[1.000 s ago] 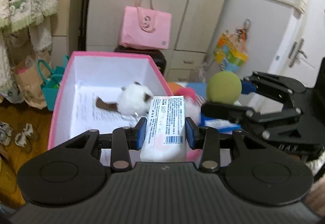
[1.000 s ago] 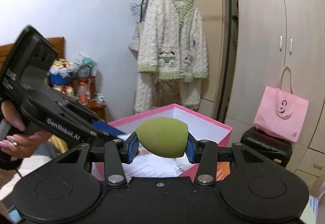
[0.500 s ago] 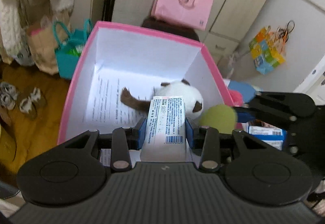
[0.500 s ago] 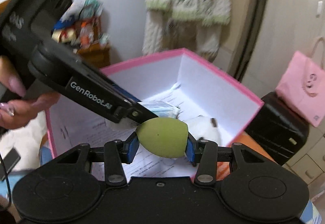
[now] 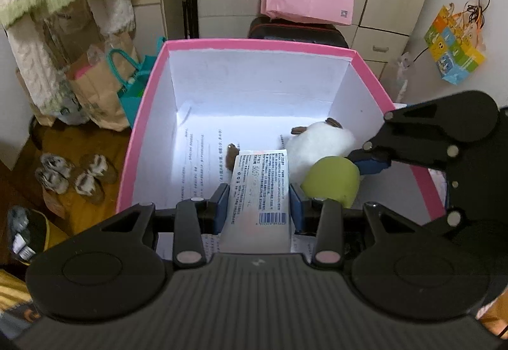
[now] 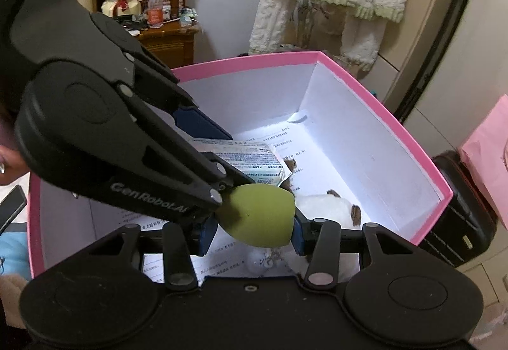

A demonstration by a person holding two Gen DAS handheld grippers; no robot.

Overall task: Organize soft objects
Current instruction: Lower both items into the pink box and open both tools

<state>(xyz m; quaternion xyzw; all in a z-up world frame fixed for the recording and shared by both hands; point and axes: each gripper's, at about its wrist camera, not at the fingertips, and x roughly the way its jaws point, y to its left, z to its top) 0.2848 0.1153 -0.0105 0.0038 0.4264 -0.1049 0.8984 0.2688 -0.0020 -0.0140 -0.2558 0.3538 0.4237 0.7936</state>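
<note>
Both grippers hung over the open pink box (image 5: 144,115) with their loads not yet let go. The left gripper (image 5: 258,204) was clamped on a flat white tissue pack (image 5: 262,188), held above the printed sheets on the box floor. The right gripper (image 6: 254,231) was closed on a green sponge egg (image 6: 258,216), squeezed slightly between the blue pads and touching the left gripper's linkage, so the two tools looked crowded. One white plush toy (image 5: 320,143) with brown ears already lay inside, near the right-hand wall. I judged the job about midway: one soft thing stowed, two poised above the box and waiting to be dropped; whether more remained outside I could not tell
</note>
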